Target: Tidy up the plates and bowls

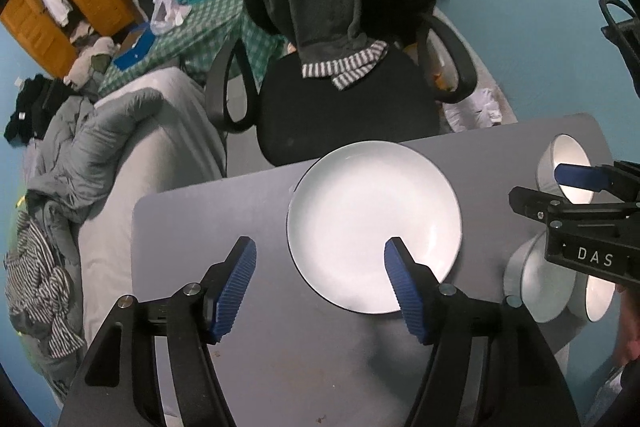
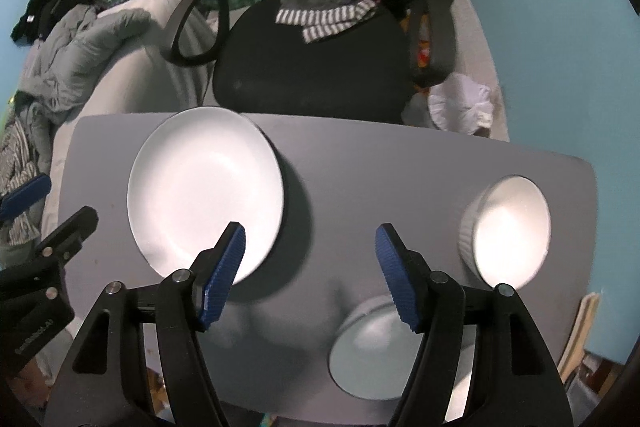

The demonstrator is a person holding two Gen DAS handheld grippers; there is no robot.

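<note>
Overhead, two black hand-held grippers with blue ribbed pads hang above a grey bench (image 2: 360, 163). Both the left hand-held gripper (image 1: 320, 261) and the right hand-held gripper (image 2: 310, 249) have jaws spread wide, pinching nothing. A white plate (image 2: 200, 183) lies flat toward the left side. Three pale bowls sit to the right: one (image 2: 508, 227) alone, two (image 1: 540, 279) nested close together. White letters "DAS" (image 1: 595, 258) mark the right tool's body.
</note>
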